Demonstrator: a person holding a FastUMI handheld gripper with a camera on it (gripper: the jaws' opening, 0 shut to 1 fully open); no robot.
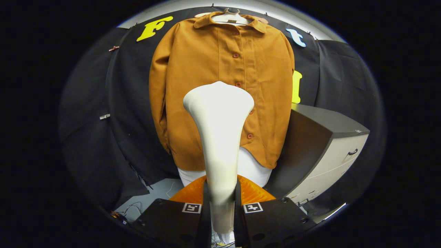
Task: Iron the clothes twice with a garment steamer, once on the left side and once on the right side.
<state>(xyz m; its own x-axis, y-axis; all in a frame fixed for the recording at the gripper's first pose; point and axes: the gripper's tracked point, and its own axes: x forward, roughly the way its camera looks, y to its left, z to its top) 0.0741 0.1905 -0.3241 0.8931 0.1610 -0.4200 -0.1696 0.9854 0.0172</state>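
Right up close, the hand-held gripper has its two fingers closed tight on the slim handle of the white plastic garment steamer, one finger pressing on each side, so the tool is firmly in its grip. The steamer rises straight ahead from between the fingers and widens into a broad rounded head, which points at the garment.

Just beyond that head hangs the mustard-brown buttoned jacket, on a pale hanger against the black cloth wall. The head sits in front of the button line, around the middle of the jacket; whether it touches the fabric I cannot tell. A white garment peeks out below the jacket's hem. Off to the right stands a grey cabinet with white drawers.

This looks like the approach, steamer in hand, with no pass clearly under way. The next move, I'd say, calls for shifting the head over to the left panel, bringing it against the cloth and drawing it along that side.
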